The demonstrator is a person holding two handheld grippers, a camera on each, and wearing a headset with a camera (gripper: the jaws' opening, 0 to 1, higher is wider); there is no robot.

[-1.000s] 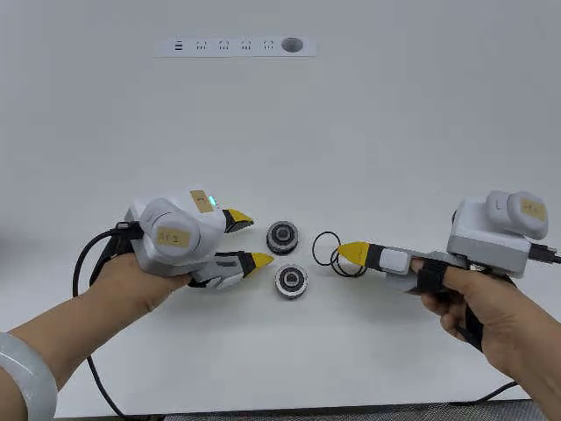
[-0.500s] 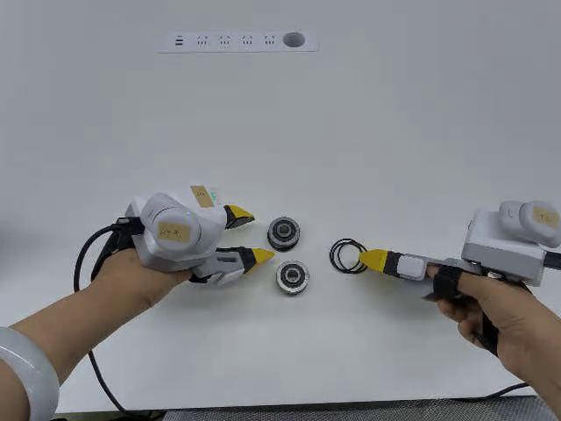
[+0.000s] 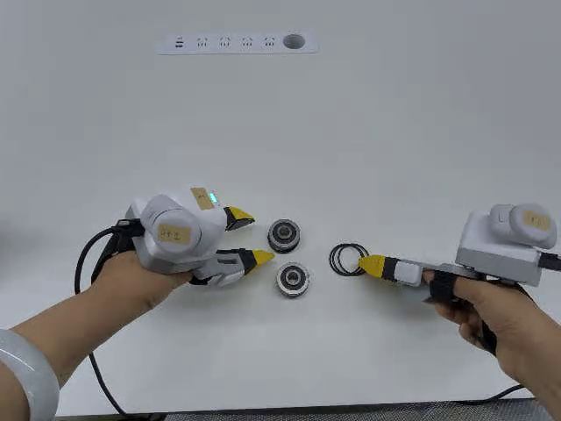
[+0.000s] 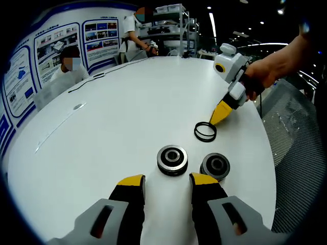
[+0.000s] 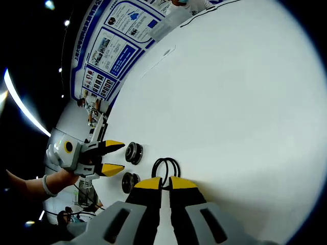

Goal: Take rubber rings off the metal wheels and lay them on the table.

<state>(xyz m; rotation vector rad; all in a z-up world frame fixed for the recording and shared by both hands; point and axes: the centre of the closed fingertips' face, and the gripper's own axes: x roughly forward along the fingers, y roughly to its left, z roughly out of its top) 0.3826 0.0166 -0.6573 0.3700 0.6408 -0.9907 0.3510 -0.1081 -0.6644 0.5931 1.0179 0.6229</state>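
L hand point(image 3: 131, 276) holds L tongs point(image 3: 252, 237) level, low over the desk point(image 3: 394, 132), not far from its near edge. Jaws released, apart, nothing betw. them, tips aimed at 2 metal wheels point(image 3: 283, 235). R hand point(image 3: 491, 307) holds R tongs point(image 3: 368, 264) level, jaws clenched. Tip touches the rubber rings point(image 3: 349, 258); can't tell if it nips them. Rings are thin, black, overlapping, flat on the desk just beside the wheels. Wheels are dark w/ silvery hubs, lying flat.
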